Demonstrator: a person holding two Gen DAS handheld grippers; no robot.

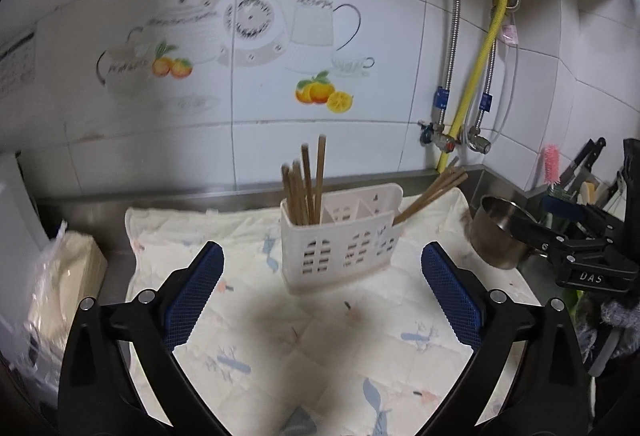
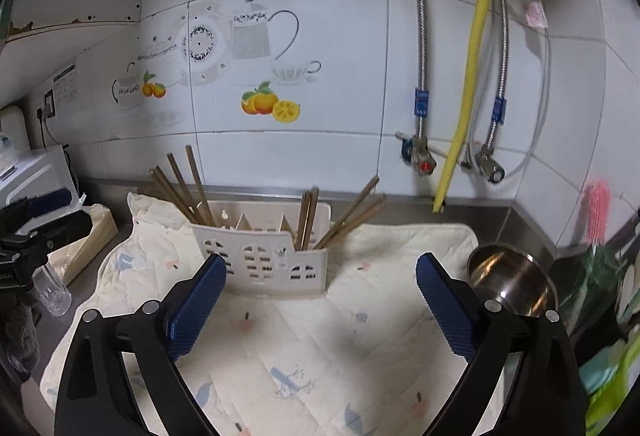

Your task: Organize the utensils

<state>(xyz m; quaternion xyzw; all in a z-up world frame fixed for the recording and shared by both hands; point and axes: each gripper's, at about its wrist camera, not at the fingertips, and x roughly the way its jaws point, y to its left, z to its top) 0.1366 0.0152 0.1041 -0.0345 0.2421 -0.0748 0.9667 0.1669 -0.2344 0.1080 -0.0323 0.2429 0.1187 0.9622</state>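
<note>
A white plastic utensil holder (image 1: 340, 236) with cut-out windows stands on a pale printed cloth (image 1: 320, 336). Several wooden chopsticks (image 1: 306, 184) stand upright in its left compartment, and more chopsticks (image 1: 432, 196) lean out of its right compartment. My left gripper (image 1: 322, 256) is open and empty, just in front of the holder. In the right wrist view the holder (image 2: 264, 256) and both bundles of chopsticks (image 2: 184, 184) (image 2: 352, 212) show. My right gripper (image 2: 320, 268) is open and empty, in front of the holder's right end.
A steel pot (image 1: 500, 236) sits to the right of the cloth, also in the right wrist view (image 2: 512, 284). Pipes and a yellow hose (image 2: 468, 76) run down the tiled wall. A wrapped packet (image 1: 60, 284) and a glass (image 2: 52, 292) lie left. A pink brush (image 2: 598, 212) stands right.
</note>
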